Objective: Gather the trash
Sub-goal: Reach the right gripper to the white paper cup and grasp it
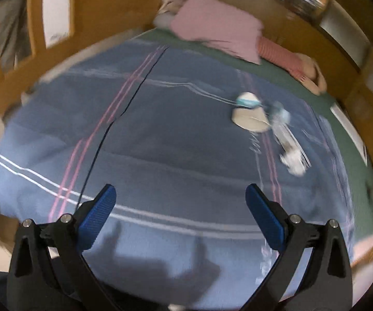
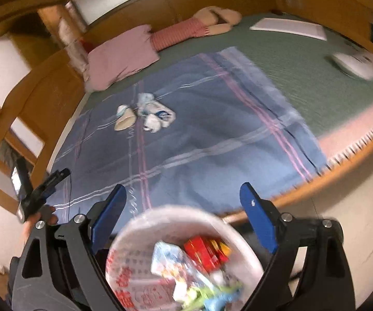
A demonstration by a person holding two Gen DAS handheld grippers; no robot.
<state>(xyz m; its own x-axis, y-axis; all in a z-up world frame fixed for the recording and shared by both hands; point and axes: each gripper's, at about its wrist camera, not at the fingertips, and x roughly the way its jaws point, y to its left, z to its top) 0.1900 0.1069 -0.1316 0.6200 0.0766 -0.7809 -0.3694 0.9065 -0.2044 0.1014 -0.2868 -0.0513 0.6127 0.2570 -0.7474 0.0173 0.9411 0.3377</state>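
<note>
the left tool [image 1: 180, 208] hangs over a blue plaid blanket [image 1: 160, 134] spread on a bed, its blue pads spread wide with nothing between them. ahead of it on the blanket lies a small cluster of trash: a tipped paper cup [image 1: 248, 115] with a teal band, and just beside it a crumpled clear plastic bottle [image 1: 287, 142] whose details are blurred. the right tool [image 2: 184, 207] is also released, its pads apart, and below it sits a round bin lined with a printed plastic bag [image 2: 134, 272], already holding a red carton [image 2: 203, 252] and other wrappers; whether the pads touch the bin's rim cannot be told. from the right wrist view the same cup [image 2: 124, 119] and bottle [image 2: 158, 115] lie together near the blanket's far left part, well apart from the bin. a pink pillow [image 2: 121, 57] and a stuffed toy in a striped top [image 2: 186, 29] rest at the head of the green sheet [image 2: 303, 83].
</note>
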